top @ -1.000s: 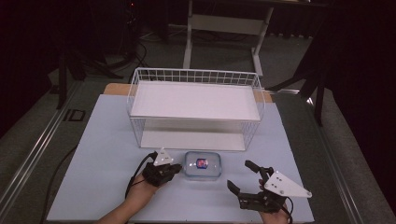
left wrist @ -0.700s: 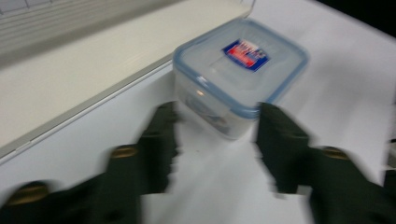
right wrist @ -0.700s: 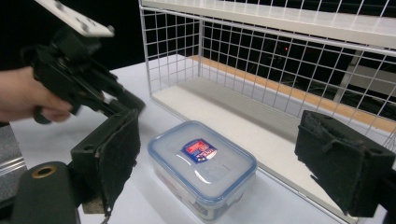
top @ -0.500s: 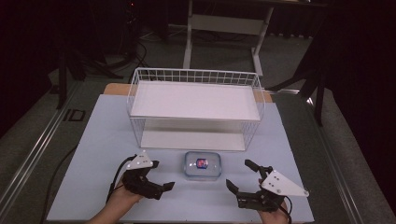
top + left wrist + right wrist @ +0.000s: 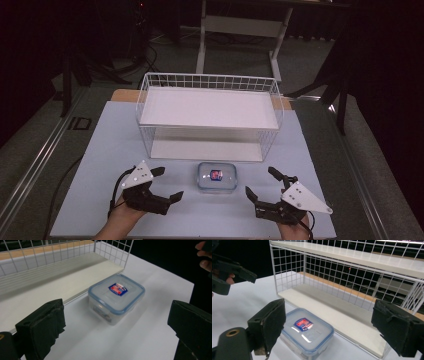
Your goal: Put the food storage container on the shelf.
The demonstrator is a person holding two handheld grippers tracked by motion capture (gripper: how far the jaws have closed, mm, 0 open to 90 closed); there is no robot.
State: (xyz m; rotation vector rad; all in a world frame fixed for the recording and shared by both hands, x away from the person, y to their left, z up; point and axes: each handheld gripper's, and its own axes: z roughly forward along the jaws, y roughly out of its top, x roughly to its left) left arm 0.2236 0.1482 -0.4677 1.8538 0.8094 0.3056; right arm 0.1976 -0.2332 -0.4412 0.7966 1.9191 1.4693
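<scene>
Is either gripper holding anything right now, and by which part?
Nothing is held: left gripper and right gripper are open, either side of the container.

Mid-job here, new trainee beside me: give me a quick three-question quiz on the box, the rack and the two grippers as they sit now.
1. True or false: the clear lidded box is sitting on the lower shelf of the white wire rack.
2. Which gripper is closed on the box? A) left gripper B) right gripper C) neither
3. In one word: the box lid is on or off?

Key
1. False. The box rests on the white tabletop, just in front of the rack.
2. C. Both grippers stand open, one at each side of the box, apart from it.
3. On; its blue rim and label face up.
</scene>
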